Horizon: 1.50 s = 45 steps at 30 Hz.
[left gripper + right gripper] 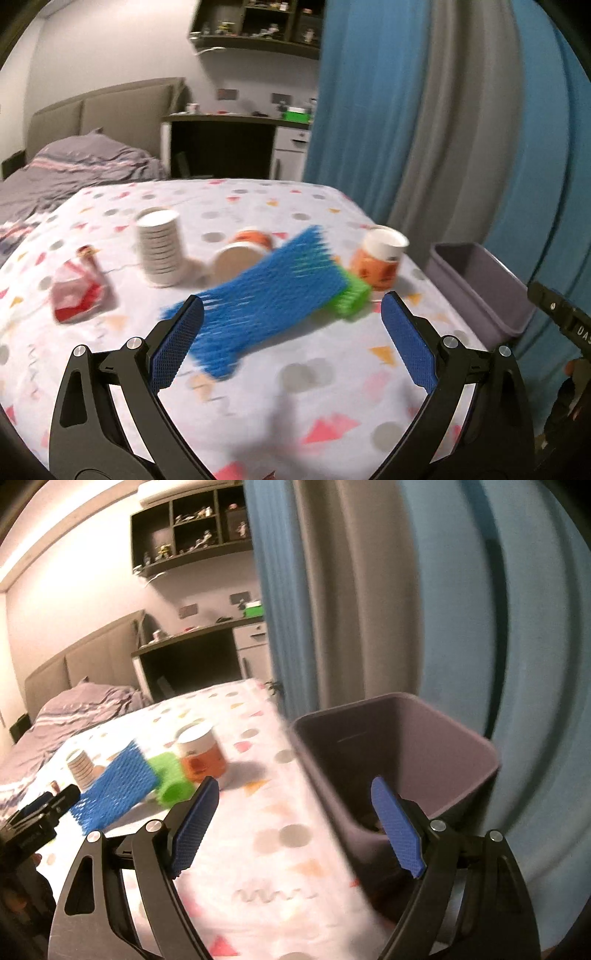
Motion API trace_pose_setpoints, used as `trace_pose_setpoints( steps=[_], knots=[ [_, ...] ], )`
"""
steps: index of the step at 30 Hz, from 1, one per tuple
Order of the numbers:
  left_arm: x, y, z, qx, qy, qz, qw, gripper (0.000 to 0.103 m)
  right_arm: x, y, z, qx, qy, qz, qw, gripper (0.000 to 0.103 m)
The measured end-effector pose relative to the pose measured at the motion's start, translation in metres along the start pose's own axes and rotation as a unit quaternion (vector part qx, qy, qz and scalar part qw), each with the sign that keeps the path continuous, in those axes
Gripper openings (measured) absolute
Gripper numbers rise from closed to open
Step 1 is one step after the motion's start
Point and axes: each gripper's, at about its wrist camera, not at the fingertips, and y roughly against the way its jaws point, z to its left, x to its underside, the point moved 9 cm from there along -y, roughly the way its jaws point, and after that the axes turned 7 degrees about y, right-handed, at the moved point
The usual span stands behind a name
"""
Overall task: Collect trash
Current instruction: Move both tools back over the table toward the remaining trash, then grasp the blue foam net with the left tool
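blue mesh sleeve [266, 295]: looking light, soft, springy; pinching mid-length seems best.
left claw [291, 332]: gaping wide, holding nothing.
right claw [291, 827]: standing wide, gripping nothing, by bin [461, 734].

matt printed cloth [332, 387] covers the table; blue foam netting [266, 295]; smooth plastic bin [461, 746].
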Motion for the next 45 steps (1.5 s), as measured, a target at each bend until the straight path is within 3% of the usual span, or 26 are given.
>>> trace_pose_setpoints(
  steps=[9,22,31,33,37,45],
  knots=[
    [0.0,0.007,0.065,-0.026,0.03,0.008,0.9992,0.095,0.011,-0.017,0.077,-0.047,0.039,0.019,0.998,0.082],
    [0.009,-0.05,0.078,0.046,0.044,0.099,0.9931,0.091,0.014,-0.031,0.099,-0.06,0.048,0.029,0.997,0.082],
    [0.028,-0.073,0.067,0.097,0.047,0.172,0.9792,0.05,0.017,-0.038,0.099,-0.063,0.046,0.037,0.996,0.082],
    [0.034,-0.073,0.064,0.107,0.049,0.185,0.9756,0.03,0.017,-0.041,0.1,-0.064,0.045,0.04,0.996,0.082],
    [0.039,-0.067,0.055,0.128,0.042,0.188,0.9728,0.003,0.018,-0.043,0.099,-0.063,0.044,0.043,0.996,0.082],
    [0.029,-0.033,0.034,0.166,0.038,0.143,0.9749,0.002,0.021,-0.044,0.098,-0.062,0.043,0.046,0.996,0.082]
  ],
)
